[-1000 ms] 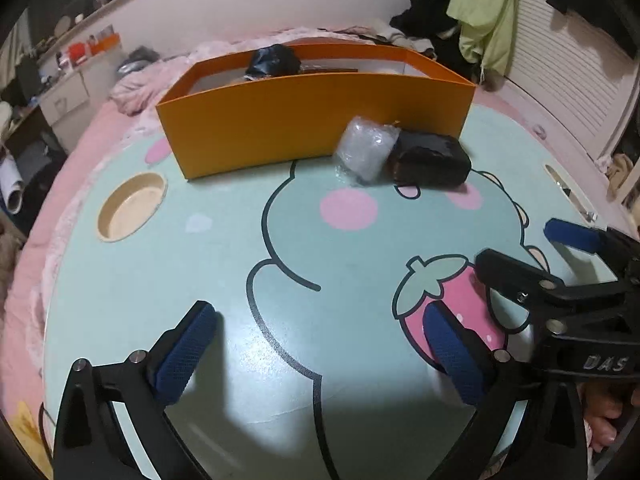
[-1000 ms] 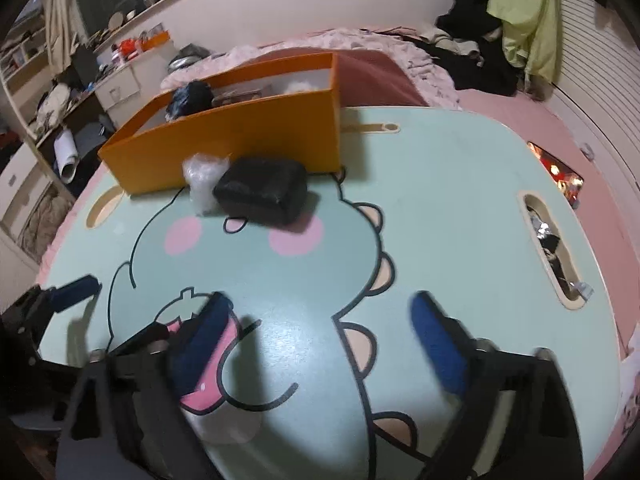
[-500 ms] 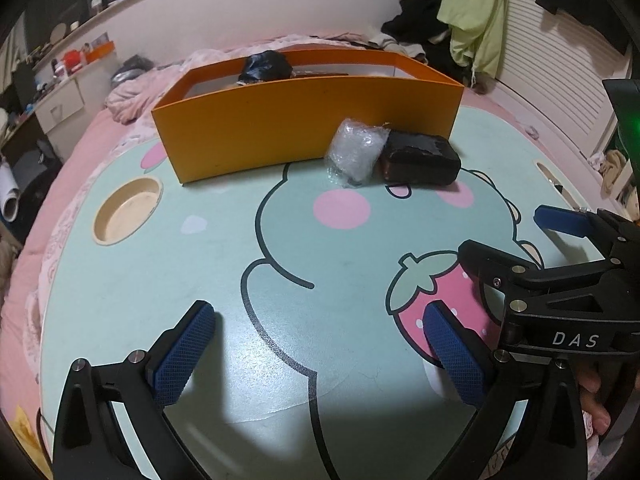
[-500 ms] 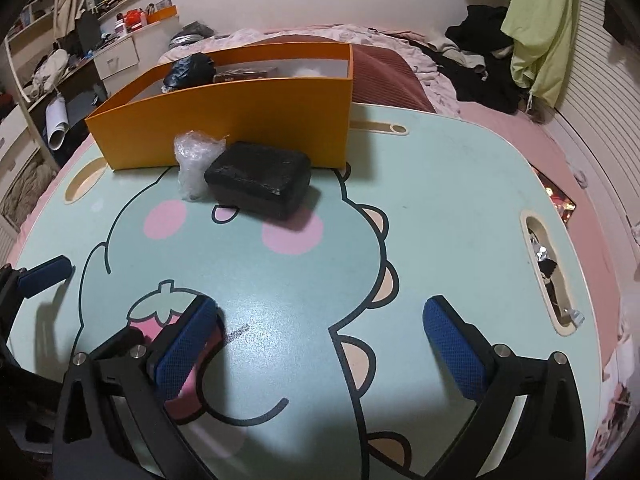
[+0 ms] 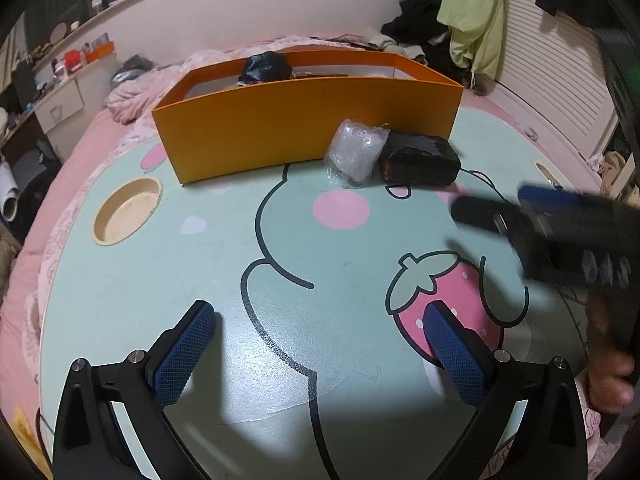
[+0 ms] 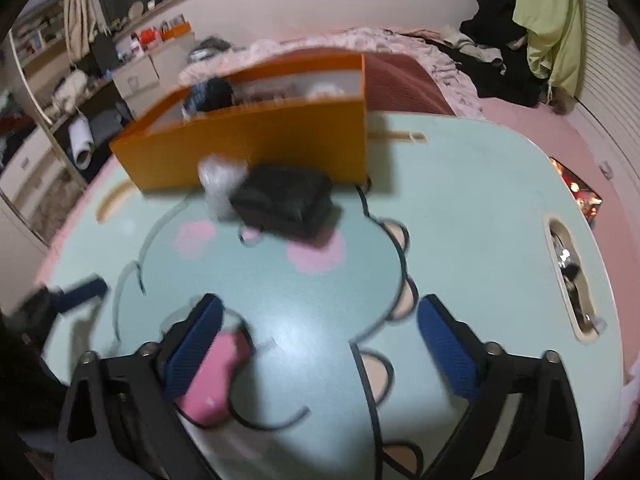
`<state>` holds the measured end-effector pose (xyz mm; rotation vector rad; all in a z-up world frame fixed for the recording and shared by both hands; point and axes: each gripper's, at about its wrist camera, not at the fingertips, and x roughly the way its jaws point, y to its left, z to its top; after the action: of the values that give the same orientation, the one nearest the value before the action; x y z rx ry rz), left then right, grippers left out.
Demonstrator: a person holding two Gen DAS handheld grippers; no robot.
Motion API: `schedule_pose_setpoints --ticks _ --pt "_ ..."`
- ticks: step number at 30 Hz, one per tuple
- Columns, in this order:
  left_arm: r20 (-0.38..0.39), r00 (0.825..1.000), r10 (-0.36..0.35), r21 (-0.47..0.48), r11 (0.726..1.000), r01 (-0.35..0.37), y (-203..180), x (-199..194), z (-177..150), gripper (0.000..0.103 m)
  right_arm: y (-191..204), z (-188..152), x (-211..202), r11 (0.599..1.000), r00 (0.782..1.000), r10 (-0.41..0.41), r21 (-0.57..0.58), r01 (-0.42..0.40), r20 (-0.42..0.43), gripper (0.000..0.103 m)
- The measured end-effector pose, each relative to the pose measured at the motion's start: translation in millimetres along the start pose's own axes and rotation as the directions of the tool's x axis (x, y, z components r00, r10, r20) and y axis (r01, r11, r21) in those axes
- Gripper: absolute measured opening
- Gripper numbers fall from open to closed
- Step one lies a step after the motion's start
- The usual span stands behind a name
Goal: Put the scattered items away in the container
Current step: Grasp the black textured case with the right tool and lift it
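The orange container (image 5: 304,120) stands at the far side of the worktop (image 5: 240,240). Touching its front wall lie 2 items, a clear plastic bundle (image 5: 354,152) and a black packet (image 5: 418,158) just beside it. Nearer than the container, the left hand-held gripper (image 5: 318,354) hangs spread and empty; the right hand-held gripper (image 6: 318,344), jaws just narrowing slightly, is also wide apart with nothing between.

Dim, blurred right view (fisheye warp)
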<state>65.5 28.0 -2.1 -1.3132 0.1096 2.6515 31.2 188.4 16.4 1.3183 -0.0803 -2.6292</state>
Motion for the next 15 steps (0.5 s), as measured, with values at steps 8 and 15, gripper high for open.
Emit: schedule_pose_setpoints --ticks 8,15 --pt "0.0 1.0 0.0 0.0 1.0 0.0 -0.7 0.1 -0.2 0.103 22.7 35.0 29.3 0.997 0.998 -0.057 -0.058 0.057 0.015 0.081" --pt "0.0 1.0 0.001 0.0 1.0 -0.001 -2.2 0.7 -0.3 0.103 23.8 37.4 42.7 0.994 1.0 -0.018 -0.107 0.017 -0.007 0.041"
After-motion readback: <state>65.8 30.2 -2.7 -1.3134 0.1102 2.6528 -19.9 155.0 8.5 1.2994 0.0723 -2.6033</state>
